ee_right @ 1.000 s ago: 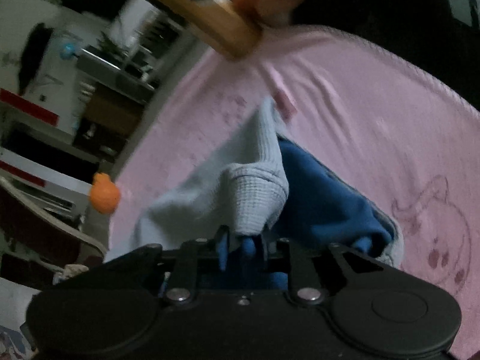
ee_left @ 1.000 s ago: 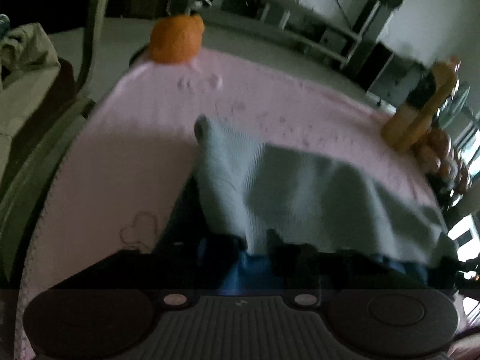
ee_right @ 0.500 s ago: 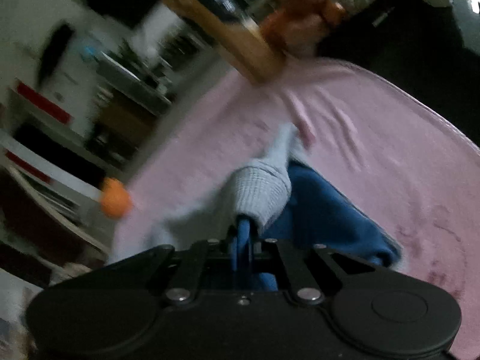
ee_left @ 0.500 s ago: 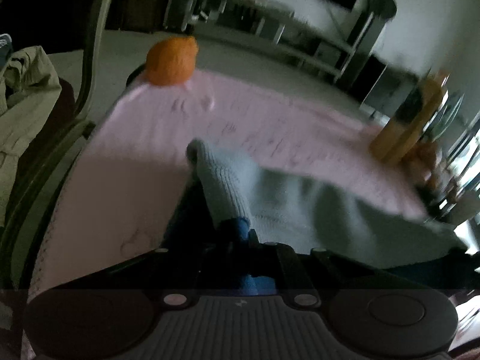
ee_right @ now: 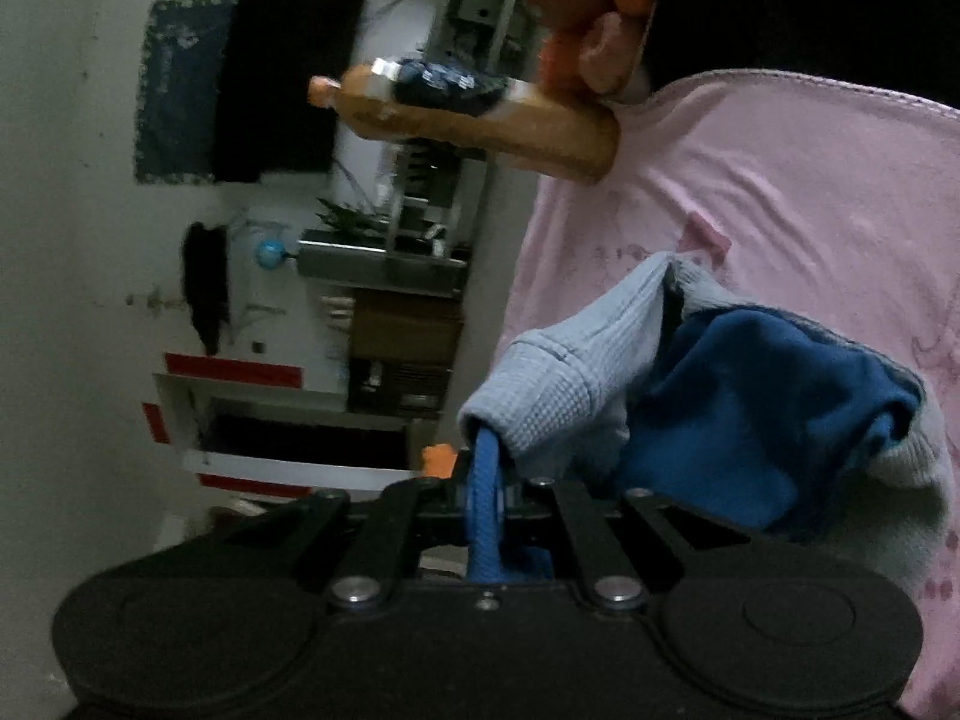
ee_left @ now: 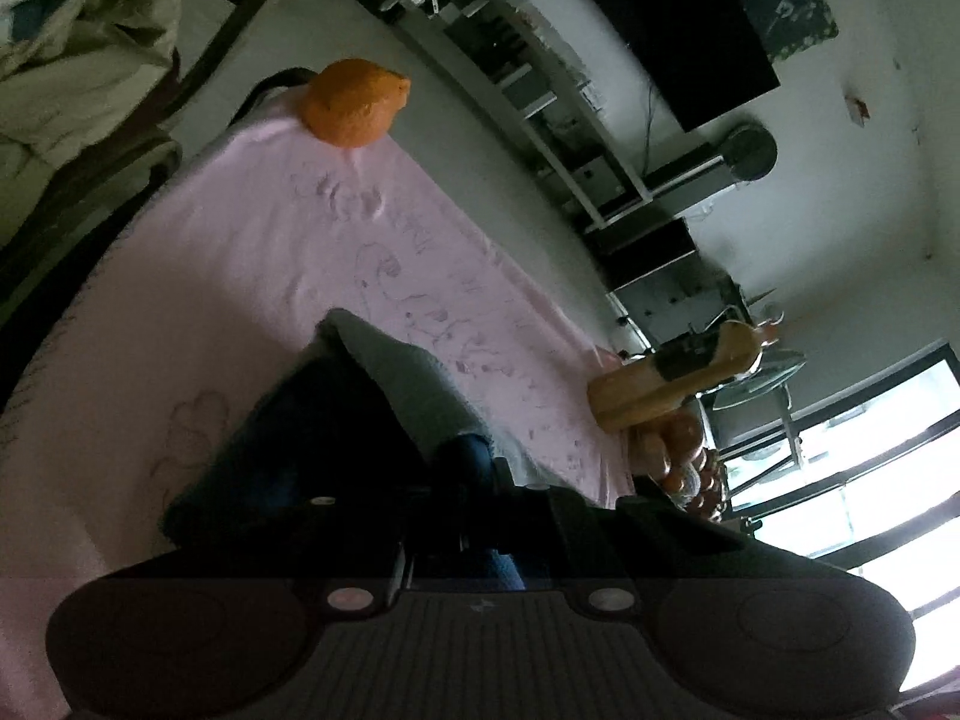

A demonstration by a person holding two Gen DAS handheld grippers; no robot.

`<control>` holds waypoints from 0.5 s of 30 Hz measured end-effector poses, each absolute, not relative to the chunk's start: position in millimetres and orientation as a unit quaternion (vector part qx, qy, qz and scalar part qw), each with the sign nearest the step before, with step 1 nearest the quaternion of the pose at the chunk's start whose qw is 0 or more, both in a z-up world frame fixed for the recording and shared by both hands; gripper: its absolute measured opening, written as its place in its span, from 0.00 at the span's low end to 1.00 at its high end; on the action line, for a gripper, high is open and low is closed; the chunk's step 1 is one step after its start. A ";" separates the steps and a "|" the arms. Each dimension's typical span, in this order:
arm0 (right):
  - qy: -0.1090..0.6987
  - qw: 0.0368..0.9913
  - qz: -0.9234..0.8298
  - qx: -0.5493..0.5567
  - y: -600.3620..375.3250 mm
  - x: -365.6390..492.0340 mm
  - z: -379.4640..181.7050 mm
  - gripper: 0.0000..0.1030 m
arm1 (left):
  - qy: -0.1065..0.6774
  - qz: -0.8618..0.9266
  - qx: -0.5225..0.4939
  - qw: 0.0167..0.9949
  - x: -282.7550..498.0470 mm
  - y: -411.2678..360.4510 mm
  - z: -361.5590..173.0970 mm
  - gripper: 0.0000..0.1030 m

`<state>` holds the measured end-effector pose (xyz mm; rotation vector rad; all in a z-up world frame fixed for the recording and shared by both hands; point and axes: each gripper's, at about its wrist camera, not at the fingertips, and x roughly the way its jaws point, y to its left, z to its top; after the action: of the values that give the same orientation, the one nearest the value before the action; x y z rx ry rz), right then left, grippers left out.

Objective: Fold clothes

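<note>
A garment with a pale grey-blue knit outside (ee_right: pixel 558 384) and a deep blue lining (ee_right: pixel 750 408) is lifted off the pink cloth (ee_right: pixel 810 192). My right gripper (ee_right: pixel 483 486) is shut on its blue edge, which runs down between the jaws. In the left wrist view the same garment (ee_left: pixel 414 384) hangs dark and in shadow, and my left gripper (ee_left: pixel 474 480) is shut on a blue fold of it. Both views are rolled to the side.
An orange fruit (ee_left: pixel 354 102) sits at the pink cloth's (ee_left: pixel 240 228) far corner. A bottle of orange liquid (ee_right: pixel 480 120) and a bowl of fruit (ee_left: pixel 684 468) stand at another edge. Shelves and a dark screen (ee_left: pixel 672 30) line the wall beyond. A chair with clothes (ee_left: pixel 78 54) is at the left.
Both grippers closed on the garment's edge and lifted it off the pink cloth. Both wrists rolled, so the room now looks tilted.
</note>
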<state>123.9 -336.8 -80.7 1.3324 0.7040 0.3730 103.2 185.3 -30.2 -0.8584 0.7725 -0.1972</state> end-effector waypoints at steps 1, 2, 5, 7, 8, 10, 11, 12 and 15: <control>0.318 0.716 0.168 0.598 -338.6 118.8 -78.5 0.06 | 0.373 -0.086 -0.399 0.833 101.5 184.3 -34.5 0.05; 0.322 0.727 0.160 0.585 -338.4 116.6 -78.2 0.06 | 0.381 -0.079 -0.392 0.834 99.8 183.3 -38.7 0.05; 0.345 0.752 0.131 0.547 -336.2 113.4 -84.2 0.06 | 0.432 -0.041 -0.336 0.836 102.9 167.5 -62.1 0.06; 0.386 0.776 0.090 0.491 -328.1 117.9 -95.1 0.06 | 0.471 -0.008 -0.273 0.839 109.0 150.3 -80.8 0.09; 0.427 0.788 0.055 0.439 -319.6 123.0 -101.2 0.06 | 0.484 0.007 -0.236 0.842 111.5 139.6 -88.3 0.09; 0.472 0.806 0.016 0.357 -303.7 131.8 -108.5 0.08 | 0.505 0.034 -0.163 0.847 115.8 119.1 -101.4 0.20; 0.486 0.811 0.007 0.326 -296.3 135.4 -110.3 0.12 | 0.500 0.040 -0.139 0.854 114.1 112.9 -99.3 0.21; 0.495 0.816 0.003 0.299 -291.0 136.6 -109.2 0.17 | 0.496 0.046 -0.121 0.858 111.1 108.9 -94.1 0.22; 0.503 0.833 -0.013 0.232 -280.1 135.1 -102.6 0.41 | 0.466 0.082 -0.081 0.877 96.8 108.0 -76.3 0.27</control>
<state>135.1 -280.1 -102.6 0.4911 1.0654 -0.0271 96.8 108.0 -76.3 -0.1692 0.9724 0.1713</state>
